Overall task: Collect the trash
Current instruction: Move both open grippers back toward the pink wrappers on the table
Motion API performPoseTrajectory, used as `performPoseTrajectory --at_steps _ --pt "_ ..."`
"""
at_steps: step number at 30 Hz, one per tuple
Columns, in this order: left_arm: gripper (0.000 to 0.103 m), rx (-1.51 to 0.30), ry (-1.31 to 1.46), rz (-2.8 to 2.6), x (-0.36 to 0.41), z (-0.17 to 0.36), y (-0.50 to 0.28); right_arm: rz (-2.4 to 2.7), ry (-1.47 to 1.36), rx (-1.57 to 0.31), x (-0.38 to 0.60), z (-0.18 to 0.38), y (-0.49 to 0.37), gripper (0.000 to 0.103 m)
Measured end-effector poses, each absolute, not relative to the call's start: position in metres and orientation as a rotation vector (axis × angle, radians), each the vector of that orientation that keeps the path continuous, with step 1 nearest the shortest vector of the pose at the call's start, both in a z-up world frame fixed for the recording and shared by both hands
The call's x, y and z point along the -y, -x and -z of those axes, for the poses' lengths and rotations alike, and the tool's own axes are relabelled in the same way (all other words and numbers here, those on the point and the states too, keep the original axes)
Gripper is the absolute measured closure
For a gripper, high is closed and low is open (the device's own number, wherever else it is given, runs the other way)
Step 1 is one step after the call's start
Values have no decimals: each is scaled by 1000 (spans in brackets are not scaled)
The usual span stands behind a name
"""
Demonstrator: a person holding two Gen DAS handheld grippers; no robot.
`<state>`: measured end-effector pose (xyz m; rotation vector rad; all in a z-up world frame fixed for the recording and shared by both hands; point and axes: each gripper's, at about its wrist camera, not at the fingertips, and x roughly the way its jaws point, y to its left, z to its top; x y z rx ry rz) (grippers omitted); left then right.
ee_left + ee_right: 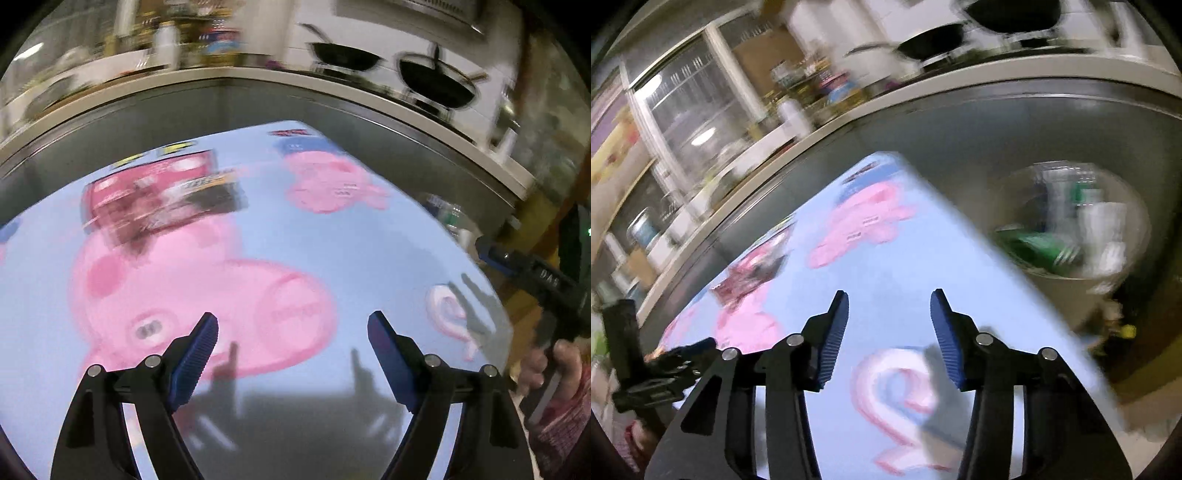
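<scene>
A red and black snack wrapper (159, 192) lies on the far left of a light blue table (369, 258) printed with pink pigs; it also shows, blurred, in the right wrist view (750, 273). My left gripper (293, 325) is open and empty above the near part of the table. My right gripper (889, 306) is open and empty over the table (894, 266). A grey trash bin (1067, 229) with a clear liner, holding green and white trash, stands beyond the table's right edge. The right gripper also shows at the right edge of the left wrist view (480, 247).
A grey counter with a pale top (258, 96) wraps around behind the table. Two black pans (436, 81) sit on a stove on it. Bottles and boxes (218, 40) crowd the counter at the back left. A glass cabinet (687, 110) stands at left.
</scene>
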<state>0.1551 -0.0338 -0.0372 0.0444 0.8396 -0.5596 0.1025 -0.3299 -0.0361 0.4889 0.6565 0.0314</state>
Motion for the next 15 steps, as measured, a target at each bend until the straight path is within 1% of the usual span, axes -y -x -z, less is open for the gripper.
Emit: performPoseTrajectory --at_steps 2,4,6,9,11,12,13,15 --pt "21 -846 -2 498 0 41 -162 -100 -493 -692 308 37 -127 61" --pt "25 -850 42 441 -30 40 -178 -179 -513 -730 284 38 -160 61" --pt "25 -833 118 395 -57 35 -201 -244 -560 -761 262 41 -195 61" --pt "25 -818 170 358 -74 28 -235 -283 -616 -781 235 46 -241 59" --pt "27 -805 175 348 -77 26 -259 -291 -649 -794 220 51 -266 57" --pt "31 -801 166 343 -76 26 -269 -294 -660 -797 215 51 -275 53" --pt "37 -804 161 345 -72 26 -275 -292 -666 -802 209 53 -285 52" --pt "43 -816 163 364 -67 28 -288 -281 -663 -813 201 57 -303 50"
